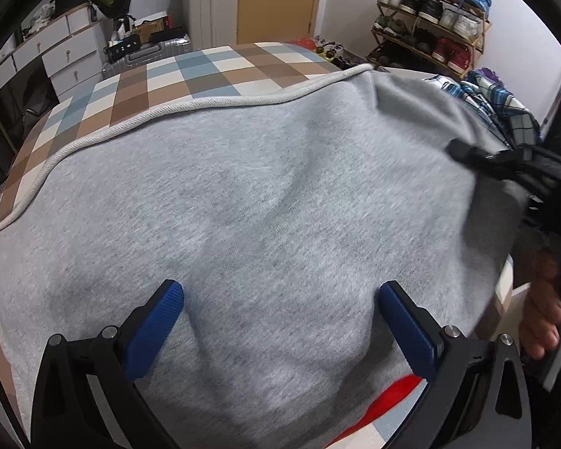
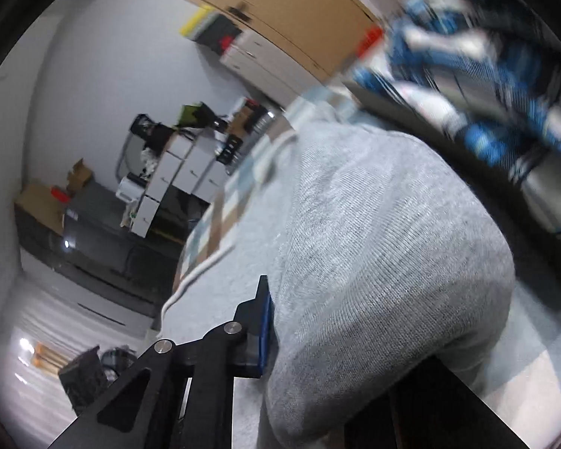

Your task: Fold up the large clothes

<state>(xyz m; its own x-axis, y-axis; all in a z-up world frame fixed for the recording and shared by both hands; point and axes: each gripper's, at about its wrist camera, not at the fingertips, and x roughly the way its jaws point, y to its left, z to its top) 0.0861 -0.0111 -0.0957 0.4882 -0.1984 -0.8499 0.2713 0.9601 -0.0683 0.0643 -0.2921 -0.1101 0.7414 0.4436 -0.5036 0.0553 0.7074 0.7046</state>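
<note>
The grey sweatshirt (image 1: pixel 265 194) lies spread over a bed with a checked cover (image 1: pixel 205 71) of brown, blue and cream squares, its corded hem curving across the far side ahead of the left gripper (image 1: pixel 280 299). That gripper points steeply down at the cloth with its blue-padded fingers (image 1: pixel 157 325) standing wide apart, resting on or just above the fabric and pinching nothing. Off to its right, the right gripper (image 1: pixel 463 153) is clamped on a bunched fold at the sweatshirt's right edge, lifting it clear of the bed; a hand (image 1: pixel 549 299) shows behind it. In the right wrist view the grey knit billows over the jaws, covering all but one blue pad (image 2: pixel 265 333). Beyond the raised fold lies a blue plaid garment (image 1: pixel 501 104), and further off stands a shoe rack (image 1: pixel 430 18).
</note>
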